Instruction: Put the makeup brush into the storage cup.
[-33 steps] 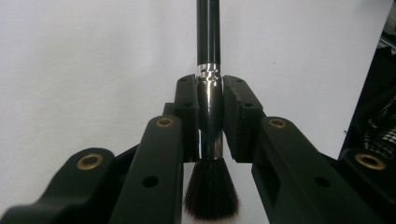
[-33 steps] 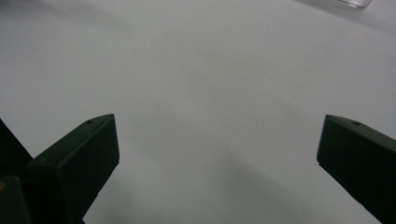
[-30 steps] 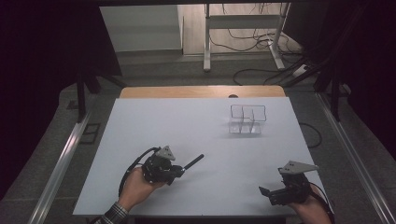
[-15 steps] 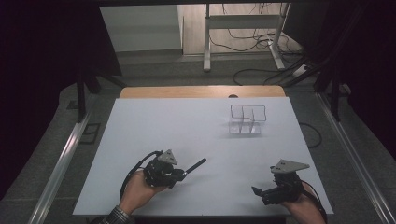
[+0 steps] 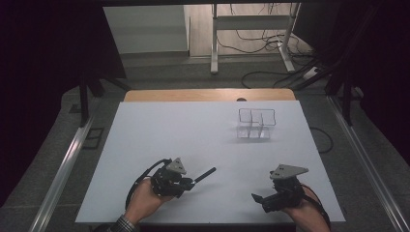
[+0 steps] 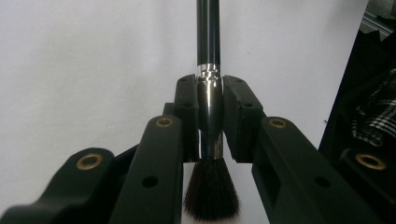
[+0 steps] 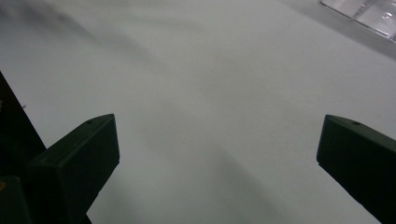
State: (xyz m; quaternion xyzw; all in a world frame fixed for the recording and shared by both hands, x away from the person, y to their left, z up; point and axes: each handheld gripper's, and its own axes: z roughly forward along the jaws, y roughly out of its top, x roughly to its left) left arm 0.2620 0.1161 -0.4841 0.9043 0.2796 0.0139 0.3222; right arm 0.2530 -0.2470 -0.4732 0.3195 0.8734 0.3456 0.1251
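Note:
A black-handled makeup brush with a silver ferrule sits between the jaws of my left gripper, which is shut on the ferrule. Its dark bristles point back at the camera and the handle runs forward over the white table. In the high view the left gripper lies low at the near left, with the brush sticking out toward the right and away. My right gripper is near the front right edge, pointing left. Its jaws stand wide apart in the right gripper view, with bare table between them.
A clear plastic organizer with several compartments stands at the far right of the white table; its corner shows in the right gripper view. Metal rails run along both sides of the table, and cables lie on the floor beyond it.
My right gripper has slid to the left along the front edge. The left gripper and the brush have stayed almost where they were.

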